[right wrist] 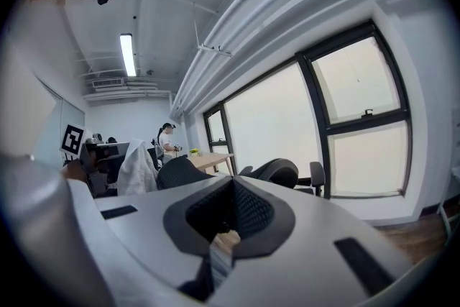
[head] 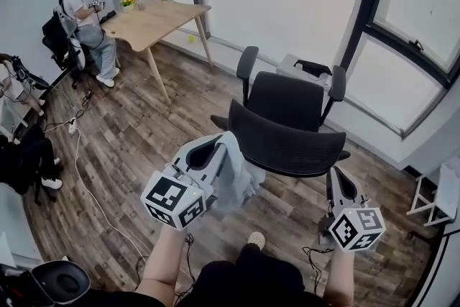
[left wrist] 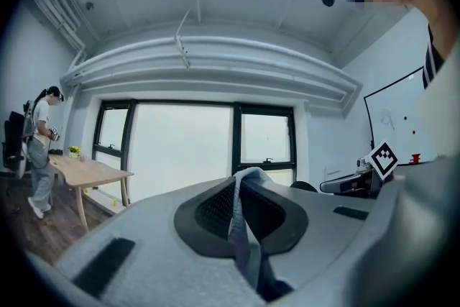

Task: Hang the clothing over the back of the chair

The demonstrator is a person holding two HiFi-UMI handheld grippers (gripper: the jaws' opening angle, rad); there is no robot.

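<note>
A black mesh office chair [head: 287, 127] stands in front of me, its back towards me. My left gripper [head: 224, 146] is shut on a pale grey-blue piece of clothing [head: 239, 180], which hangs bunched just left of the chair back. In the left gripper view the fabric [left wrist: 242, 226] runs up between the closed jaws of the left gripper [left wrist: 241, 180]. My right gripper [head: 336, 177] is at the right end of the chair back. In its own view the right gripper [right wrist: 231, 190] is shut, with a small striped bit of fabric [right wrist: 221, 259] pinched low between the pads. The cloth between the two grippers is hidden behind the chair back.
A wooden table [head: 154, 19] stands at the back left, with a person [head: 85, 21] seated beside it. A white box [head: 307, 70] sits under the windows behind the chair. There is a white stool [head: 437, 199] at the right and cables [head: 86, 190] on the wood floor at the left.
</note>
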